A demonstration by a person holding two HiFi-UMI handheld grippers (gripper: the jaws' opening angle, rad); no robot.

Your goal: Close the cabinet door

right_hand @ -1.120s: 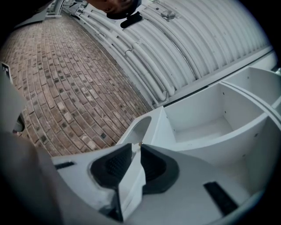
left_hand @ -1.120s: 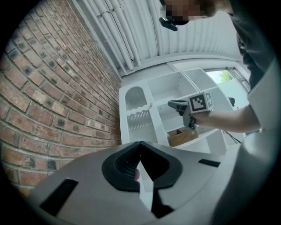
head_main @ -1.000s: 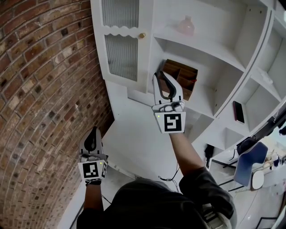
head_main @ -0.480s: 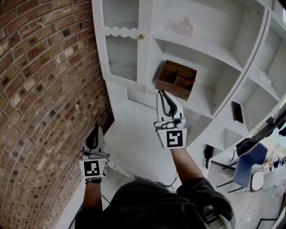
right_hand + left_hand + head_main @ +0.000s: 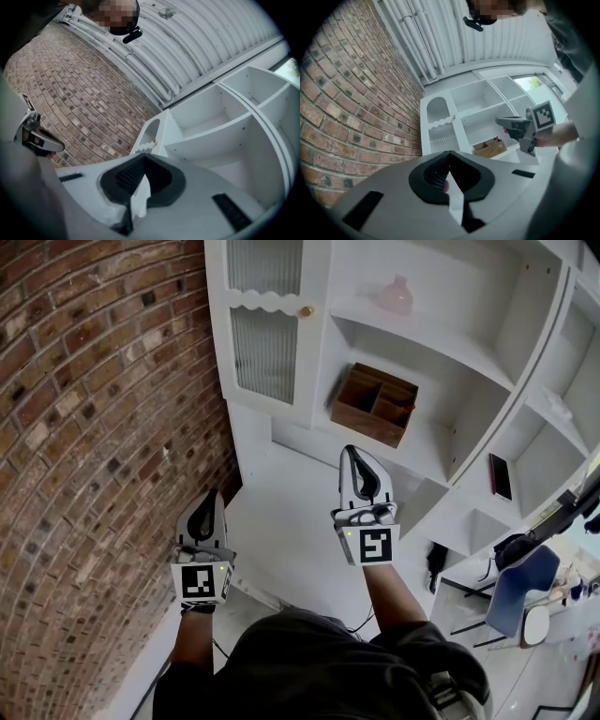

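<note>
Entry, task's thing: cabinet door (image 5: 265,329), white with ribbed panes and a brass knob (image 5: 306,311), at the left end of the white shelf unit (image 5: 450,287); in the head view I read it as flush with its frame; both grippers hang below it, well apart from it.

Left gripper (image 5: 210,495): fingers pressed together, empty, as its own view shows; right gripper (image 5: 355,452): fingers likewise together and empty.

Head view only: pink vase (image 5: 395,294) on the upper shelf; a dark flat thing (image 5: 500,474) on a right-hand shelf; blue chair (image 5: 518,592).

Left gripper view: the right gripper stands across the shelves, just above the wooden box (image 5: 375,404). Right gripper view: its own body hides the lower shelves and the box; the left gripper shows at the left edge against the brick wall (image 5: 94,427).
</note>
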